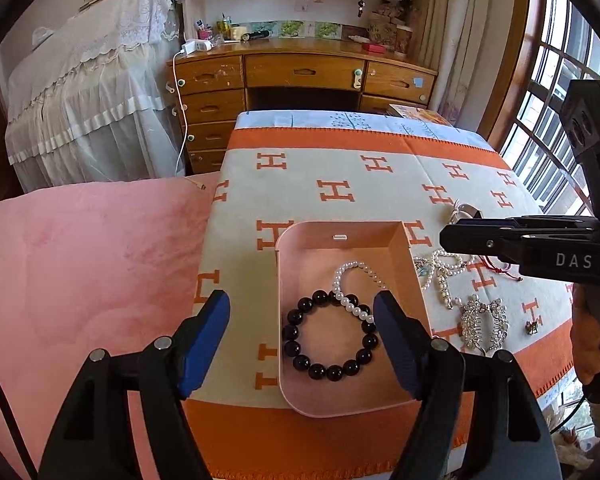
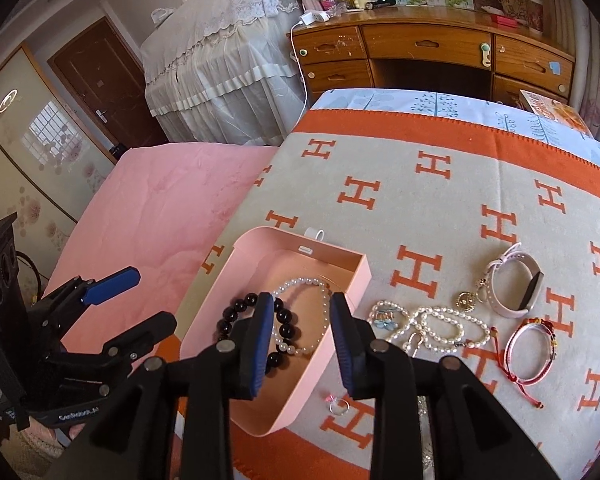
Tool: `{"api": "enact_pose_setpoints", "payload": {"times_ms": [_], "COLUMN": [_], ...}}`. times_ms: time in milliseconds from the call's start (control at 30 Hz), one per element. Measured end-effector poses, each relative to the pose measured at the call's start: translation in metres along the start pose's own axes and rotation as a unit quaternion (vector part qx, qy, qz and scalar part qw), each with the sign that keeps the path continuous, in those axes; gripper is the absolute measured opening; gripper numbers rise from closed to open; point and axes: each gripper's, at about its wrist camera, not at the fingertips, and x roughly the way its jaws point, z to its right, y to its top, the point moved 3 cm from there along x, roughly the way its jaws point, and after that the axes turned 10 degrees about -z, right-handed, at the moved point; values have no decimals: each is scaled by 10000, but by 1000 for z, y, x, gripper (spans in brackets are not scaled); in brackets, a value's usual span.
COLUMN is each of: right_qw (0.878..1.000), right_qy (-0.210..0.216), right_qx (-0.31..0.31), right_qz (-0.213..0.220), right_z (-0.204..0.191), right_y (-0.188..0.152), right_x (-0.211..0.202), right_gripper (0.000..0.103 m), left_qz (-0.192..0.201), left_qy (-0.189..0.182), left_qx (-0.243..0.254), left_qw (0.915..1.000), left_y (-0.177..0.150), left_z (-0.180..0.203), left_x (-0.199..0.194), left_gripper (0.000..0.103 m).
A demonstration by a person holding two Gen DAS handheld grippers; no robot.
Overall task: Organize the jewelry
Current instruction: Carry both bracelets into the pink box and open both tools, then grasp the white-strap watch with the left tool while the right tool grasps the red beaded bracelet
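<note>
Jewelry box (image 1: 400,248) resting on blanket (image 1: 340,168), holding black bracelet (image 1: 330,334) and pearl bracelet (image 1: 352,280). Left gripper (image 1: 302,328) hovering wide apart, empty. Right gripper (image 2: 300,336) hovering part-open, empty.

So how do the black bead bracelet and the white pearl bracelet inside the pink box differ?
The black bead bracelet has large, dark, glossy beads; the white pearl bracelet has much smaller, pale ones. The black bead bracelet lies as a wide round ring, while the white pearl bracelet forms a narrower loop. The pearl strand crosses over the black ring's far side. Both rest in the pink box, held by neither tool.
</note>
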Motion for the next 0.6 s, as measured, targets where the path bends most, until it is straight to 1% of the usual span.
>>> {"api": "enact_pose_setpoints", "payload": {"times_ms": [300, 433, 600], "right_qw": [9996, 9987, 9967], "right_qy": [-11, -77, -221], "right_qx": [113, 224, 380], "right_qz": [257, 442, 680], "right_z": [22, 37, 58], "right_y": [-21, -30, -39], "right_x": [-43, -66, -96], "right_gripper": [29, 29, 30], "left_qz": [29, 50, 113], "left_qy": [31, 25, 51], "left_qx": [281, 438, 675], "left_qw": [9996, 9990, 9976], "left_y": [8, 12, 20], "left_z": [25, 41, 65], "left_x": [-7, -10, -16], "left_gripper": [72, 73, 76]}}
